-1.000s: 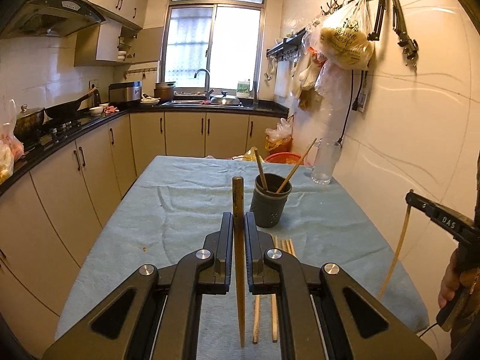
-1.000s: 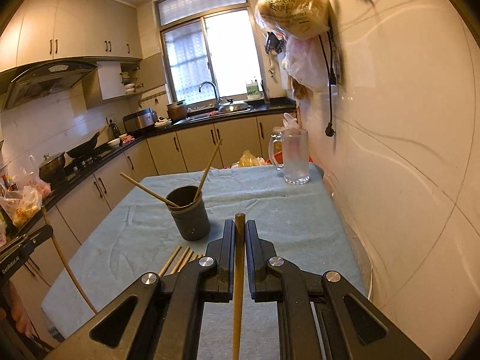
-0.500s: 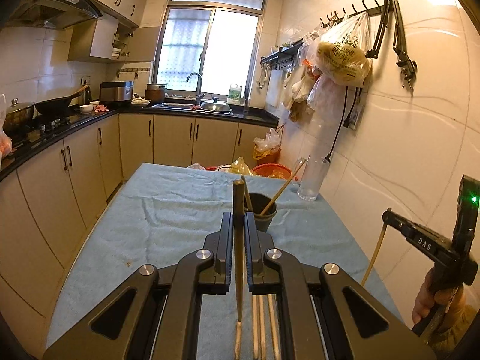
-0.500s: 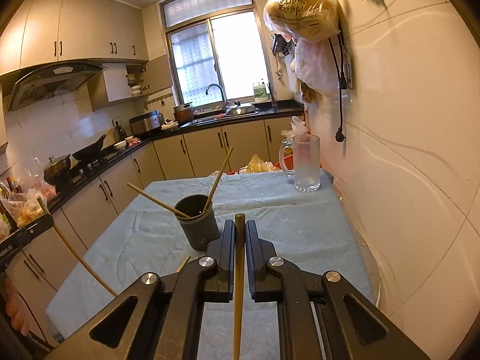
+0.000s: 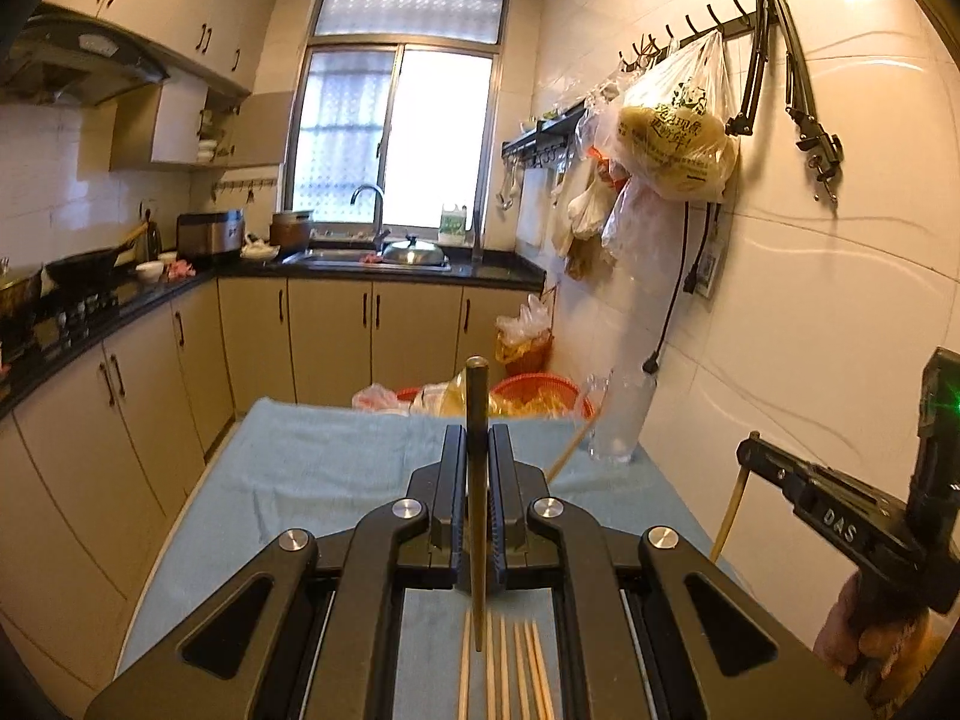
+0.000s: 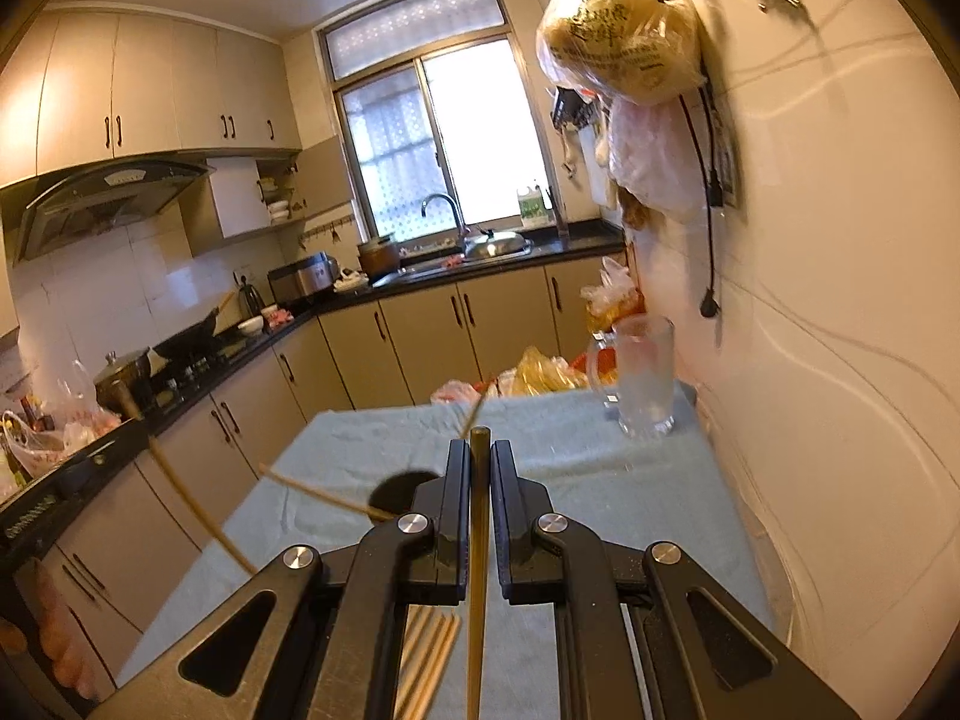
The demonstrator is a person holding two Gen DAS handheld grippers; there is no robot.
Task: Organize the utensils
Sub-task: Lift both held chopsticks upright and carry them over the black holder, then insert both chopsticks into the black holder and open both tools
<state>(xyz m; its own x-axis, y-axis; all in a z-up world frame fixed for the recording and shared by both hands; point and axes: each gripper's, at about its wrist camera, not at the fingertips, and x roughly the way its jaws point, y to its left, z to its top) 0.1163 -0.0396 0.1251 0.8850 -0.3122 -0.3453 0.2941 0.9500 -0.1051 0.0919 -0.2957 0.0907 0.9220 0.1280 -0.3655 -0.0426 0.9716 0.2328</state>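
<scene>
Both fisheye views look forward along their own fingers, down the kitchen toward the window point(image 5: 396, 132). The left view sits above the near end of the desk point(image 5: 336, 468). The right view faces the same way, nearer the wall. Both share the glass mug point(image 6: 645, 384) and sink point(image 5: 372, 258).

Blue cloth point(image 5: 336, 468) over the table, with a frosted glass mug point(image 6: 645, 384) near the wall edge. Bulging plastic bag point(image 5: 675, 132) on wall hooks (print unreadable); steel lid point(image 5: 414, 252) by the sink.

daylight glares through the window point(image 5: 396, 138) — fisheye edges curve, dark corners.
</scene>
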